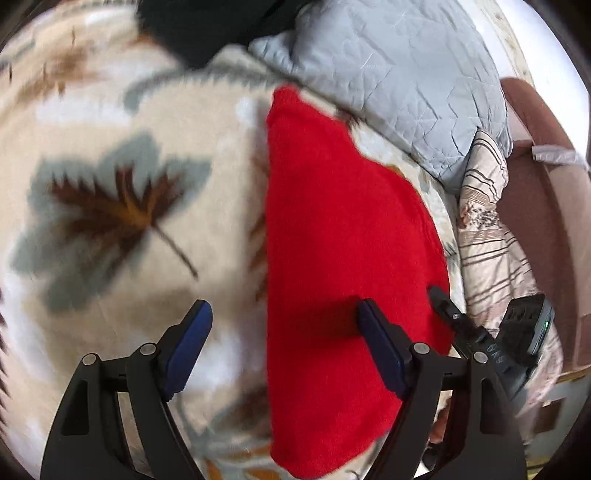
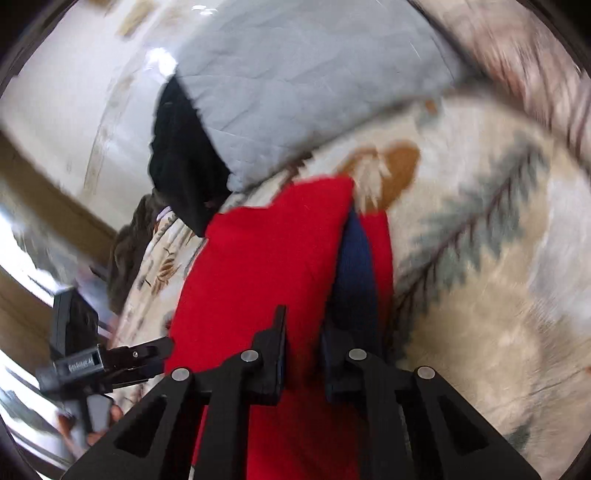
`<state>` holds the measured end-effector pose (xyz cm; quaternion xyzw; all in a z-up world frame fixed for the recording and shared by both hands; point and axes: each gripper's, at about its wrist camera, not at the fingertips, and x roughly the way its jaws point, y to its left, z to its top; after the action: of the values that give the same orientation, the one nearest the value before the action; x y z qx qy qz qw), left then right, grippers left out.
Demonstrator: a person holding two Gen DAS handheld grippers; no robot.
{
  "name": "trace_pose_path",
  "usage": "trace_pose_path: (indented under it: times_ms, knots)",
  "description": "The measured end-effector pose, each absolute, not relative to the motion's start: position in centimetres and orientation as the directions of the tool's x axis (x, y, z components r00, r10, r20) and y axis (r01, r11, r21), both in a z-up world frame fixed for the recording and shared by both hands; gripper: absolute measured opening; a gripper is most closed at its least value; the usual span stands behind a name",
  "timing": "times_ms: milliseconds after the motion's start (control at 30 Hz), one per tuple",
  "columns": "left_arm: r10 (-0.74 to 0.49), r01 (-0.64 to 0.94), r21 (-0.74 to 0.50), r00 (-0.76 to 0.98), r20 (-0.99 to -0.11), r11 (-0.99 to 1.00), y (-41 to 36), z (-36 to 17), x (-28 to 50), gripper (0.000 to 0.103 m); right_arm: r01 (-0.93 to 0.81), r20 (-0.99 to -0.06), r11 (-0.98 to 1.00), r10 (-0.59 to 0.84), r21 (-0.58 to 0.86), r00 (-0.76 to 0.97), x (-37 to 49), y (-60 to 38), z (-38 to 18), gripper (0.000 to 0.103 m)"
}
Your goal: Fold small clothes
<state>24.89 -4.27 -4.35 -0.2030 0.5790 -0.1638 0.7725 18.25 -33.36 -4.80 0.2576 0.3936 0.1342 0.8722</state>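
A red knitted garment (image 1: pixel 343 236) lies folded lengthwise on a cream blanket with leaf prints (image 1: pixel 122 155). My left gripper (image 1: pixel 284 314) is open over the garment's left edge; its right finger (image 1: pixel 380 350) is over the red cloth, its left finger (image 1: pixel 188 343) over the blanket. In the right wrist view the red garment (image 2: pixel 266 258) runs between my fingers. My right gripper (image 2: pixel 317 314) is shut on it, and one blue pad (image 2: pixel 354 266) presses against a fold. The right gripper (image 1: pixel 454 317) also shows at the garment's right edge in the left wrist view.
A grey quilted pillow (image 1: pixel 399 85) lies beyond the garment, with a black cloth (image 1: pixel 207 26) beside it. A striped cloth (image 1: pixel 491 229) hangs at the bed's right edge next to a brown headboard (image 1: pixel 546 206). The left gripper (image 2: pixel 122 362) shows at the left of the right wrist view.
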Motion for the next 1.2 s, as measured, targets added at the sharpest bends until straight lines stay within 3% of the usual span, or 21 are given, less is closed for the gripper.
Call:
trace_pose_path:
  times_ms: [67, 100, 167, 233, 367, 500, 533, 600, 733, 867, 1033, 1100, 1200]
  knots:
    - [-0.500, 0.004, -0.518, 0.269, -0.823, 0.855, -4.2, -4.6, 24.3, 0.083, -0.044, -0.567, 0.827, 0.422, 0.561, 0.707, 17.4, -33.6, -3.6, 0.013]
    - [-0.496, 0.005, -0.514, 0.270, -0.825, 0.858, -4.2, -4.6, 24.3, 0.083, -0.028, -0.575, 0.828, 0.412, 0.559, 0.707, 17.5, -33.7, -3.8, 0.013]
    - [-0.491, 0.002, -0.508, 0.254, -0.833, 0.862, -4.5, -5.1, 24.3, 0.088, 0.041, -0.675, 0.856, 0.376, 0.515, 0.635, 18.6, -33.5, -5.6, 0.014]
    - [-0.501, -0.029, -0.520, 0.223, -0.836, 0.854, -4.3, -5.1, 24.0, 0.087, 0.047, -0.653, 0.831, 0.400, 0.555, 0.643, 18.0, -33.9, -5.5, 0.017]
    - [-0.482, 0.012, -0.494, 0.243, -0.842, 0.869, -3.7, -4.0, 21.9, 0.087, 0.075, -0.603, 0.768, 0.434, 0.636, 0.669, 14.8, -36.1, -4.8, 0.038]
    - [-0.545, 0.021, -0.552, 0.187, -0.817, 0.834, -4.0, -5.2, 20.1, 0.087, 0.089, -0.611, 0.720, 0.510, 0.688, 0.605, 12.6, -36.7, -6.8, 0.045]
    - [-0.553, 0.014, -0.559, 0.171, -0.816, 0.829, -4.3, -5.6, 19.7, 0.087, 0.097, -0.620, 0.706, 0.538, 0.702, 0.570, 12.3, -36.5, -7.5, 0.044]
    - [-0.550, 0.011, -0.556, 0.165, -0.818, 0.831, -4.7, -5.7, 18.9, 0.087, 0.071, -0.615, 0.715, 0.542, 0.696, 0.572, 11.5, -36.2, -6.9, 0.012]
    - [-0.519, 0.030, -0.523, 0.176, -0.836, 0.852, -5.1, -5.0, 17.8, 0.087, 0.017, -0.585, 0.764, 0.479, 0.645, 0.655, 10.0, -36.3, -4.9, 0.010]
    - [-0.496, 0.037, -0.497, 0.166, -0.852, 0.867, -5.1, -5.4, 18.0, 0.086, 0.105, -0.684, 0.789, 0.449, 0.606, 0.576, 10.8, -36.1, -8.0, 0.010]
    - [-0.528, 0.072, -0.523, 0.160, -0.834, 0.849, -4.5, -4.1, 18.1, 0.086, 0.104, -0.612, 0.785, 0.385, 0.611, 0.691, 11.0, -37.0, -4.5, 0.020]
    - [-0.571, 0.065, -0.569, 0.182, -0.801, 0.819, -3.9, -3.3, 19.0, 0.086, 0.074, -0.570, 0.767, 0.405, 0.637, 0.715, 12.3, -37.0, -3.5, 0.038]
    - [-0.593, 0.043, -0.598, 0.201, -0.780, 0.801, -3.7, -3.0, 20.9, 0.086, 0.063, -0.584, 0.778, 0.412, 0.625, 0.699, 14.8, -35.9, -3.5, 0.041]
